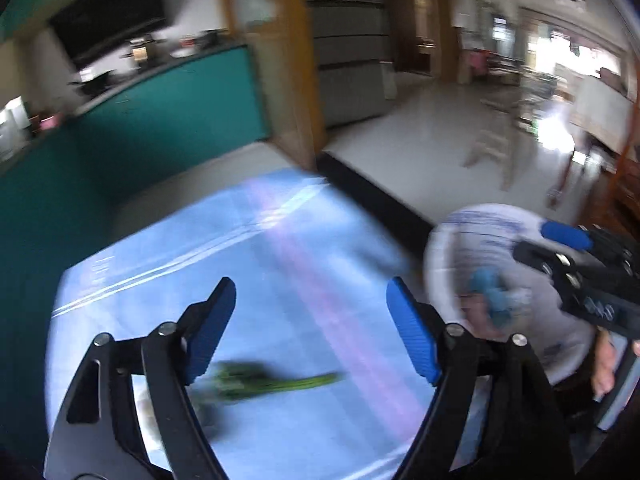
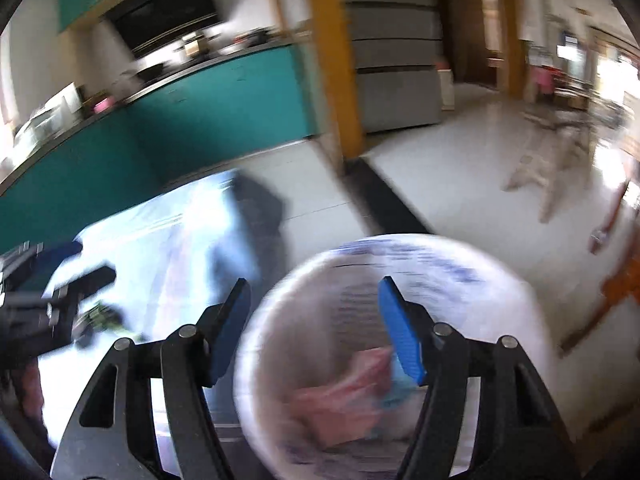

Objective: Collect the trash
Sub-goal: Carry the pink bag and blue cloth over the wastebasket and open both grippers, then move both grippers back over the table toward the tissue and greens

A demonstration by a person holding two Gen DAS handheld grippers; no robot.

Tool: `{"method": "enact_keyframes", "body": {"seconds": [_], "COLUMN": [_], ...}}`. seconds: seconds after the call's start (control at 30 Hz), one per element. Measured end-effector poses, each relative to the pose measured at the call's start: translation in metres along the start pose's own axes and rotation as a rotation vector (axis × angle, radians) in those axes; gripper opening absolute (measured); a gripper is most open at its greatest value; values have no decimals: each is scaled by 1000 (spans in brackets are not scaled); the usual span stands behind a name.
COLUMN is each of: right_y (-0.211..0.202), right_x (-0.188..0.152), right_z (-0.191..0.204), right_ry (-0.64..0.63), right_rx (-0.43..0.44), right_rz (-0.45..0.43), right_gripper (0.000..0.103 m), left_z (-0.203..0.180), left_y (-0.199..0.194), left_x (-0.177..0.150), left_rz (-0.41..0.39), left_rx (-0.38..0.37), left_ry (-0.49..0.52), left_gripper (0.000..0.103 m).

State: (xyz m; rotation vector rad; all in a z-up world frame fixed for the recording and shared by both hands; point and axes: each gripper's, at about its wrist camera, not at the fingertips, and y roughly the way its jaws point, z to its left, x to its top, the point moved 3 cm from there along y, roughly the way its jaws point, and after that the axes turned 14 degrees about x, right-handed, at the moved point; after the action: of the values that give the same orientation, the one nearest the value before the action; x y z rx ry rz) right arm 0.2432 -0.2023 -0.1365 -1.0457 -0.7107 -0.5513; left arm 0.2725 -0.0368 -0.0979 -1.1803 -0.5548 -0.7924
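Note:
Both views are motion-blurred. My left gripper [image 1: 310, 328] is open and empty above a light blue tablecloth [image 1: 280, 264]. A green vegetable scrap [image 1: 276, 384] lies on the cloth just below and between its fingers. My right gripper [image 2: 312, 328] is open and empty, over the mouth of a white bin lined with a printed bag [image 2: 472, 280]. Pink [image 2: 340, 396] and blue [image 2: 396, 392] scraps lie inside it. In the left wrist view the bin [image 1: 480, 224] stands right of the table with the right gripper [image 1: 568, 256] above it. The scrap also shows in the right wrist view [image 2: 104, 318].
A teal counter [image 1: 132, 128] with kitchenware runs along the back left. A wooden post [image 1: 296, 60] and a grey cabinet [image 1: 352, 40] stand behind the table. Pale tiled floor [image 1: 420, 148] with a stool [image 1: 496, 148] extends to the right.

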Motion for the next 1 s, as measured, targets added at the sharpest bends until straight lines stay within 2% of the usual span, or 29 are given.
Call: {"method": "enact_keyframes", "body": {"seconds": [0.13, 0.2, 0.37, 0.43, 0.57, 0.63, 0.73, 0.77, 0.8, 0.9, 1.0], "right_y": [41, 64, 111, 126, 150, 154, 158, 158, 157, 153, 142], "right_x": [-6, -12, -33, -40, -47, -48, -40, -38, -36, -33, -28], "right_z": [59, 94, 165, 186, 208, 207, 197, 194, 190, 182, 173], "right_ry": [-130, -197, -347, -396, -449, -422, -365, -346, -333, -278, -247], "right_rx": [125, 206, 292, 294, 272, 275, 268, 277, 275, 298, 281], "right_rz": [105, 166, 284, 322, 360, 358, 334, 327, 321, 307, 272], "right_gripper": [65, 65, 65, 65, 65, 64, 58, 48, 33, 23, 20], "left_z": [79, 116, 174, 185, 189, 181, 166, 161, 156, 146, 139], "left_y": [6, 6, 5, 5, 3, 2, 1, 0, -1, -4, -8], "left_x": [-15, -25, -53, -61, -68, -69, -70, -69, -69, -67, -66], "left_rz": [58, 63, 123, 152, 160, 157, 149, 145, 139, 119, 90], "left_rx": [89, 122, 195, 214, 189, 188, 189, 192, 199, 242, 280], "left_ry": [-117, -195, -345, -373, -389, -366, -307, -284, -262, -218, -180], "left_gripper": [82, 88, 89, 89, 91, 92, 92, 92, 93, 93, 93]}}
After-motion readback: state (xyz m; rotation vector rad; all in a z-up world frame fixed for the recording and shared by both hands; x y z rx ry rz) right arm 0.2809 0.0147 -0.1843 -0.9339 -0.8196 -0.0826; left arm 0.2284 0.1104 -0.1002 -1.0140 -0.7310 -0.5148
